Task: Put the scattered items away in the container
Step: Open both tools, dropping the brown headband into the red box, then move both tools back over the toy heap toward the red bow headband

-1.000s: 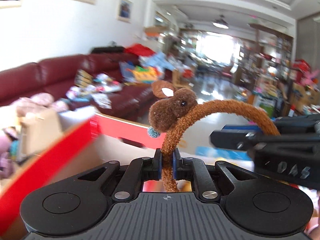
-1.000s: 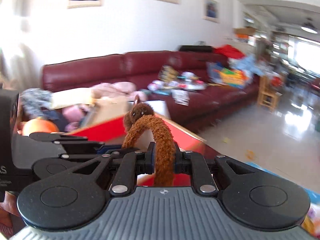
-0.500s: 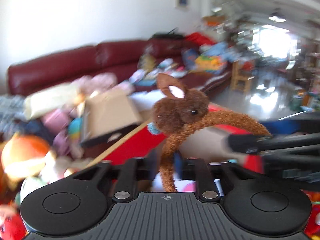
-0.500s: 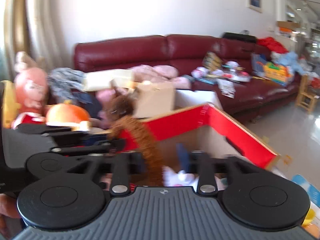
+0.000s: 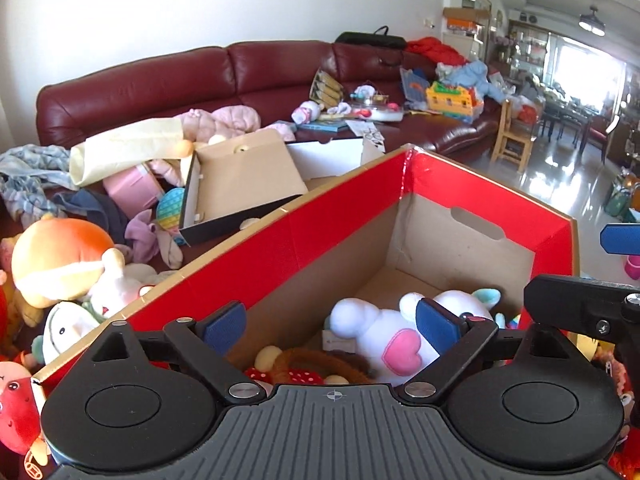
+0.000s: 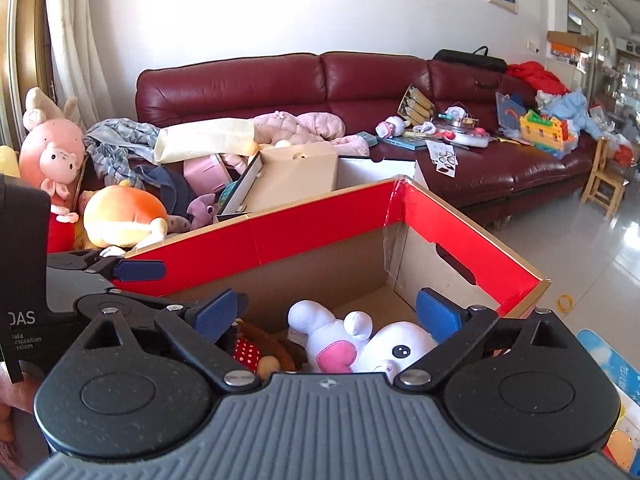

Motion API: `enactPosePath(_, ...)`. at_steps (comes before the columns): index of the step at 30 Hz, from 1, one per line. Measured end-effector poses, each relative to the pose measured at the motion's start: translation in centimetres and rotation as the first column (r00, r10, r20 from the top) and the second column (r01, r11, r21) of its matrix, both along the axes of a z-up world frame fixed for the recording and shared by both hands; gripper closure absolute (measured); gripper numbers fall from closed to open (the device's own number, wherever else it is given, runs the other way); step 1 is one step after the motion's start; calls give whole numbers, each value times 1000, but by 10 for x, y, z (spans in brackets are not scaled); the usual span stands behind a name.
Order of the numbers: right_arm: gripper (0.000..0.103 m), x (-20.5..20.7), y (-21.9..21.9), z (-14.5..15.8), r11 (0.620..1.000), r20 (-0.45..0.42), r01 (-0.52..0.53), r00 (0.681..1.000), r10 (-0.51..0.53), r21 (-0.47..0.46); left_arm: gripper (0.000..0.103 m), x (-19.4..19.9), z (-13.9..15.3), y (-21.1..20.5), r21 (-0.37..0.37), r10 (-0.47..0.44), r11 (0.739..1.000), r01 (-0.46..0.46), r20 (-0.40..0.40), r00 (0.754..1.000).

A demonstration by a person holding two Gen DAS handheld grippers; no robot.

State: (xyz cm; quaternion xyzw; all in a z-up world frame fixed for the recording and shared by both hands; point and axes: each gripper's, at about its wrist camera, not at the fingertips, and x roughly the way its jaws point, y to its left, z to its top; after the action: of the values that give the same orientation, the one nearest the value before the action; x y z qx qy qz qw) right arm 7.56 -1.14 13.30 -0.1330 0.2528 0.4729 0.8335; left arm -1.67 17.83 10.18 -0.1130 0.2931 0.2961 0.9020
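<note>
The brown plush headband (image 5: 320, 362) lies on the floor of the red-rimmed cardboard box (image 5: 460, 184), directly below and just ahead of the left hand-held gripper (image 5: 332, 326). Its red polka-dot part shows beside one small cream ball. Neither hand-held gripper touches it. To the right of it, in the same box, lies one white plush toy (image 5: 384, 340) with a pink heart patch. It sits between and beneath the blue pads (image 5: 436, 330) of the left hand-held gripper.

The left hand-held gripper's jaws are opening, spread wide, with nothing pressed between them. The right hand-held gripper (image 6: 332, 316) hovers over the same box, its jaws also opening and wide apart, gripping nothing. In the right wrist view the headband (image 6: 260, 344) appears below its left pad and the white toy (image 6: 360, 344) below its middle and right pad. Each hand-held gripper shows at the edge of the other's view, so the two hang side by side above the box.

Beyond the box's far wall lies one smaller open cardboard box (image 5: 244, 176). Left of the hand-held grippers a heap of plush toys includes one orange-and-cream round toy (image 6: 124, 216) and one pink doll (image 6: 52, 152). Behind everything stands one dark red leather sofa (image 6: 360, 80), strewn with toys, books and clothes.
</note>
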Motion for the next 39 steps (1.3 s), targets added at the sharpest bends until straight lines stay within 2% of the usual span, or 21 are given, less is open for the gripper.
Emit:
enactPosePath(30, 2, -6, -18, -5, 999, -37, 48, 998, -48, -16, 1, 4, -7, -27, 38, -50, 998, 52, -51, 997)
enactPosePath(36, 1, -10, -27, -7, 998, -70, 62, 996, -62, -2, 0, 5, -14, -26, -4, -49, 999, 49, -82, 995)
enactPosePath(39, 1, -12, -35, -8, 997, -90, 71, 994, -69, 11, 0, 6, -15, -32, 2, -61, 998, 62, -99, 993)
